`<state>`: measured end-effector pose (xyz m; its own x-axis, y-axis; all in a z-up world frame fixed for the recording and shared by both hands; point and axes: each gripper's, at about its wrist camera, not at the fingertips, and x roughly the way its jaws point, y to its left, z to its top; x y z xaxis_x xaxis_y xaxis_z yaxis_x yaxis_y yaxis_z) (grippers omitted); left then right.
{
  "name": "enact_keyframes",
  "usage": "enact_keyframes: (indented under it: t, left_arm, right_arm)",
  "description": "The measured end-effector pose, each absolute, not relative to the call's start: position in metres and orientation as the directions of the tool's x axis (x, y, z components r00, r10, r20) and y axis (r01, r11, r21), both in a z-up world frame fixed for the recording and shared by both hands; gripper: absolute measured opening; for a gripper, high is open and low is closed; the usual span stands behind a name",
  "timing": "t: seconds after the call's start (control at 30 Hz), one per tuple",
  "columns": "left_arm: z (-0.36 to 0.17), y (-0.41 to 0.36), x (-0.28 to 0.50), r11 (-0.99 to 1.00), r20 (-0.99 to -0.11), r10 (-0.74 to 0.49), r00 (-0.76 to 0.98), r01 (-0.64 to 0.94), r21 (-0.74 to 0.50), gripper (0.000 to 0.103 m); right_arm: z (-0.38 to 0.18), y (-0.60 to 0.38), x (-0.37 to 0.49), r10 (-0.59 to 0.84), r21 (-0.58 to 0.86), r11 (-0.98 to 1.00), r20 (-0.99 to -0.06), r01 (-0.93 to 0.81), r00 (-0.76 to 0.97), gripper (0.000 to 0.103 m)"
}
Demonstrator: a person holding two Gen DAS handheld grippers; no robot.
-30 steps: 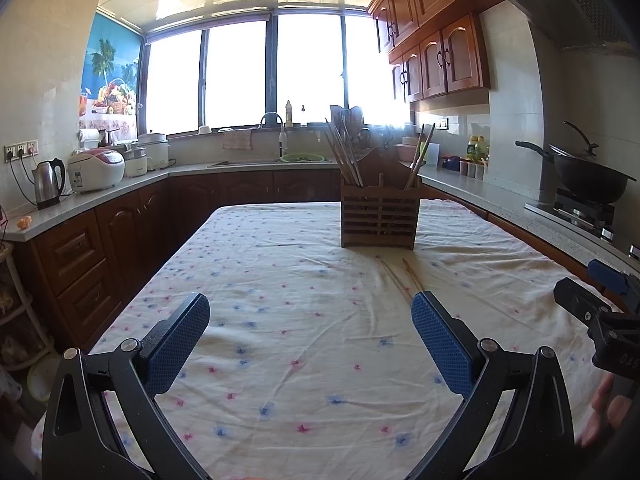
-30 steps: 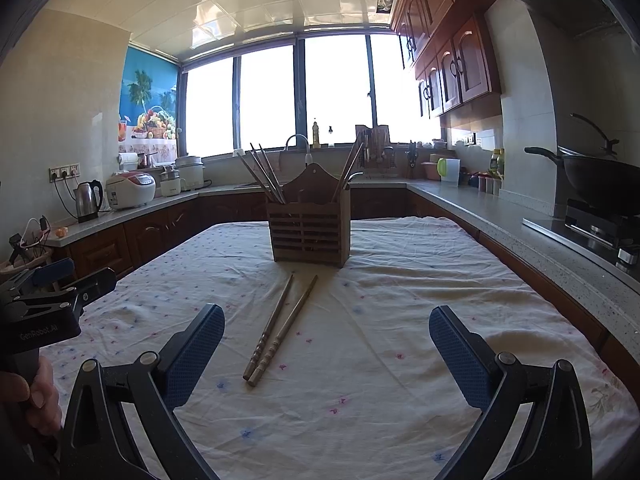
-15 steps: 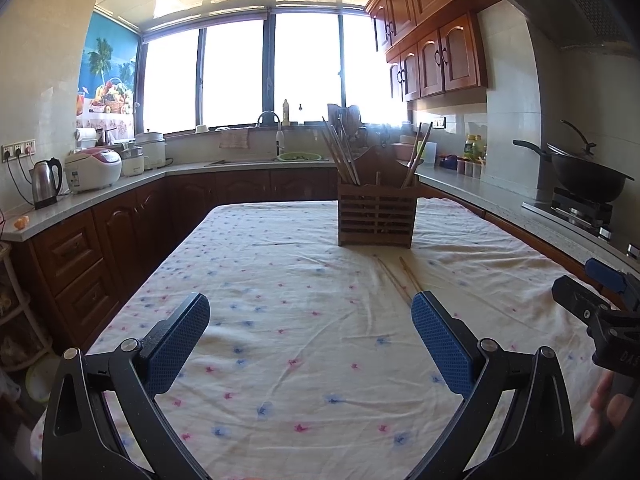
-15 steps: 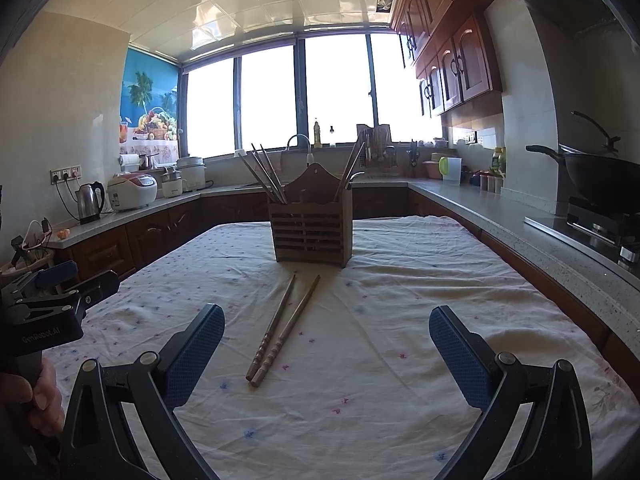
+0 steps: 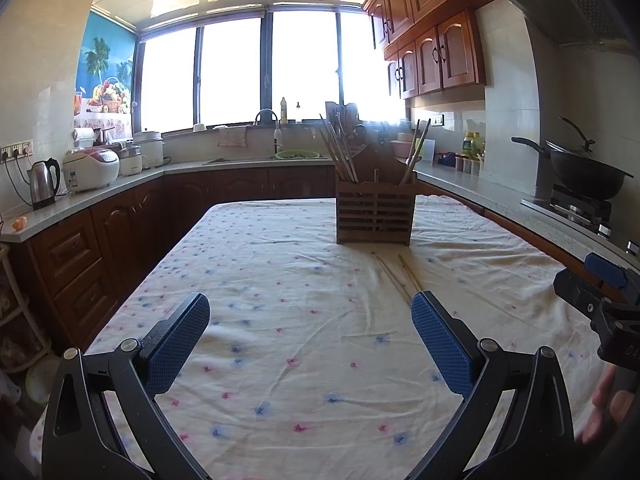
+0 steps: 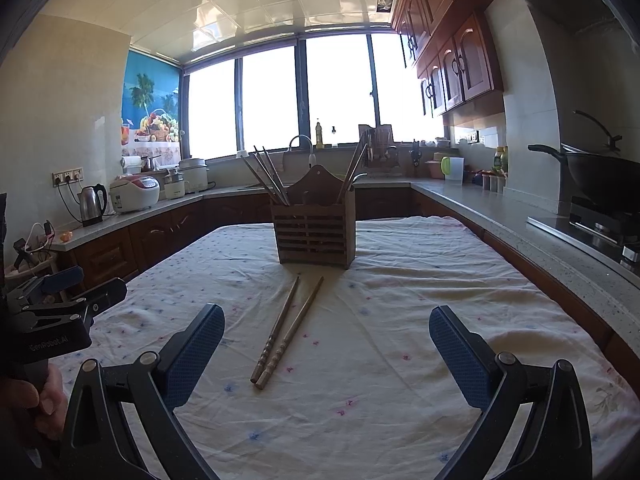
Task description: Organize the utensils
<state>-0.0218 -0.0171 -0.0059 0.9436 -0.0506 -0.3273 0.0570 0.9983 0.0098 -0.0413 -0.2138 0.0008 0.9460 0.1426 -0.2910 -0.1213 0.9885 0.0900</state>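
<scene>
Dark brown slatted wooden utensil holder [image 6: 313,232] stands upright on the tabletop [image 6: 400,300], which carries a cream cloth with small pink and blue dots; raised arched back panel with a hang hole. Several long wooden chopsticks [image 6: 266,176] lean out of its left compartment, tips up and to the left; two or so more utensils [image 6: 352,174] lean out of the right side, possibly one a spoon or ladle, hard to tell against the glare. Two loose brown wooden chopsticks [image 6: 286,332] lie flat on the cloth just in front of the holder, close together in a narrow V, turned grooved ends nearest the camera, thin tips pointing toward the holder, not touching it.
</scene>
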Motion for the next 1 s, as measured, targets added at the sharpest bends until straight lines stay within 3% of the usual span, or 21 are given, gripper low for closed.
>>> enact_keyframes:
  t: [1.0]
  left_arm:
    - [-0.0078,-0.0218,-0.0123,0.997,-0.346,-0.07,0.935,0.078,0.01,0.103]
  right_arm:
    - [0.0056,-0.2137,-0.0395,0.163,0.114,0.984,-0.289,-0.135,0.943,0.103]
